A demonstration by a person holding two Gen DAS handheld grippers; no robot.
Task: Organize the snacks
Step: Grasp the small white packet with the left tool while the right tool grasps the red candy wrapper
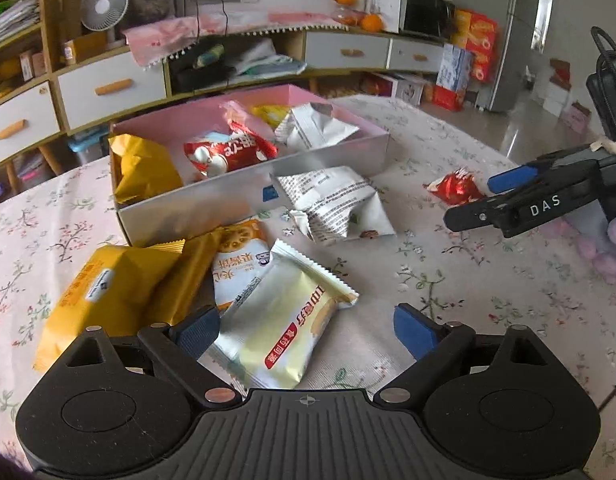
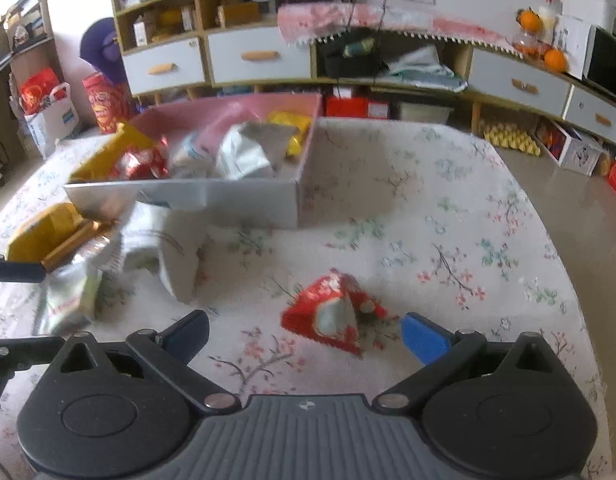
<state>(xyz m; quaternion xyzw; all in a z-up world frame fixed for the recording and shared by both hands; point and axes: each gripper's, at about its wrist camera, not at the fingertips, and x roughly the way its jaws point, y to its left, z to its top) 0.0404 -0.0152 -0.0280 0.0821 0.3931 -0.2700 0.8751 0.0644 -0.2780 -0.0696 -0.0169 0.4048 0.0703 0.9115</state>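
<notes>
A pink-lined box (image 1: 347,148) (image 2: 252,200) on the floral tablecloth holds several snack packs. My left gripper (image 1: 306,330) is open just above a silver-gold snack pack (image 1: 276,328), whose lower left edge lies by the left finger. Yellow packs (image 1: 108,292) and an orange-white pack (image 1: 240,256) lie to its left; a crumpled silver pack (image 1: 339,208) leans by the box. My right gripper (image 2: 304,334) is open around a small red pack (image 2: 331,316) on the cloth, and it shows at the right of the left wrist view (image 1: 471,200) beside that red pack (image 1: 453,188).
The table edge (image 2: 555,240) curves away at the right, with floor beyond. A low cabinet with drawers (image 1: 108,88) runs along the back wall. Bare tablecloth (image 1: 447,280) lies between the two grippers.
</notes>
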